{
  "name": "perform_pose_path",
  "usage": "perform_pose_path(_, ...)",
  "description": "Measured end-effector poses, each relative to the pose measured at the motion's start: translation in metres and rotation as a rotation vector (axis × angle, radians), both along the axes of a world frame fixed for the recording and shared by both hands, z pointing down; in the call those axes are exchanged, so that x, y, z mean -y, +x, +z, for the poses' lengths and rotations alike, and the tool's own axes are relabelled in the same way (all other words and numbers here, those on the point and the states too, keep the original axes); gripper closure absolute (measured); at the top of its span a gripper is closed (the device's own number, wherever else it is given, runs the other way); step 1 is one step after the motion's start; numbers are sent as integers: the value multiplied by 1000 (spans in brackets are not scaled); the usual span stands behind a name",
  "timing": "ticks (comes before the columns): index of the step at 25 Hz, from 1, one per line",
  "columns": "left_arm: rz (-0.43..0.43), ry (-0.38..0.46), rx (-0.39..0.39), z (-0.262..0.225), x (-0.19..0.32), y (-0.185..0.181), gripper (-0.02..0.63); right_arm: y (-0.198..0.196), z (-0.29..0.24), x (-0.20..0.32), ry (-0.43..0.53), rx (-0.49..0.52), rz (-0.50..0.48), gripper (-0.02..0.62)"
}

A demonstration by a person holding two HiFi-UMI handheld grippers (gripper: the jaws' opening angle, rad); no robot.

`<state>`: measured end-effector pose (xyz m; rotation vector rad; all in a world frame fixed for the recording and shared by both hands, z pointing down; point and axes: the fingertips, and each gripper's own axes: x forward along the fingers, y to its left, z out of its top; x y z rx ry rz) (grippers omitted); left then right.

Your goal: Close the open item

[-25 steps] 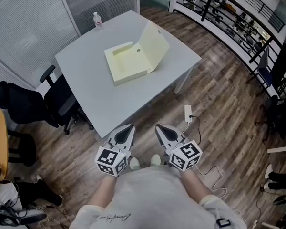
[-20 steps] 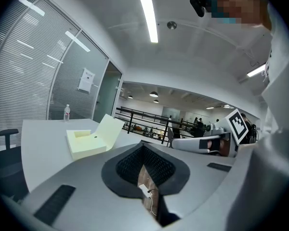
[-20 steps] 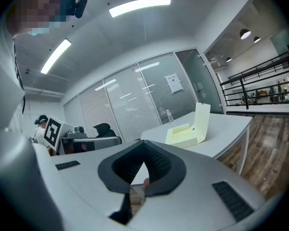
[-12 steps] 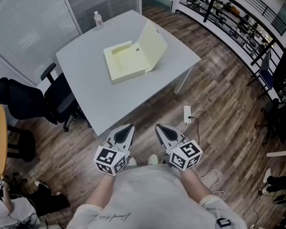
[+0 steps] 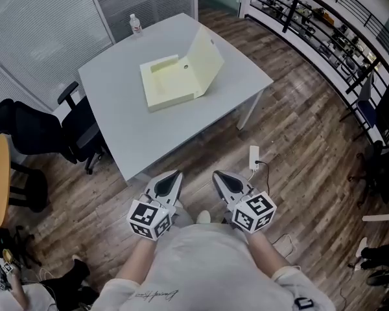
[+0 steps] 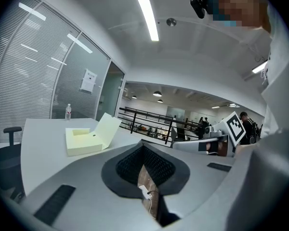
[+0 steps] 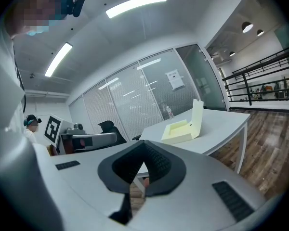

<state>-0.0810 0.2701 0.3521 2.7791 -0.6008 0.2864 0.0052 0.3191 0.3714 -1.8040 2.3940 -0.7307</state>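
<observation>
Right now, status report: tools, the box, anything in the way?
Left tool, right tool shut, empty, short of the table. Yellow box open, lid raised, untouched. Only bare tabletop between.

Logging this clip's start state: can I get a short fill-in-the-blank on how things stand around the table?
The pale yellow box on the white table is ____, its lid raised.
A water bottle stands at the table corner ____ from the person.
The left gripper and the right gripper, both shut, hold ____.
A black chair stands at the table's ____ side in the head view.
Missing: open; farthest; nothing; left.
</observation>
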Motion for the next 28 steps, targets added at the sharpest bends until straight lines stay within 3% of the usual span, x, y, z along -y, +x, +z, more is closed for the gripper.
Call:
perform_pose_path(16,-12,1,-19,6,26,30,597,32,2,17,15,-3,14,581)
perform_pose_path(28,14,-32,-33,21,104,66,597,66,16,88,-10,-2,54,581)
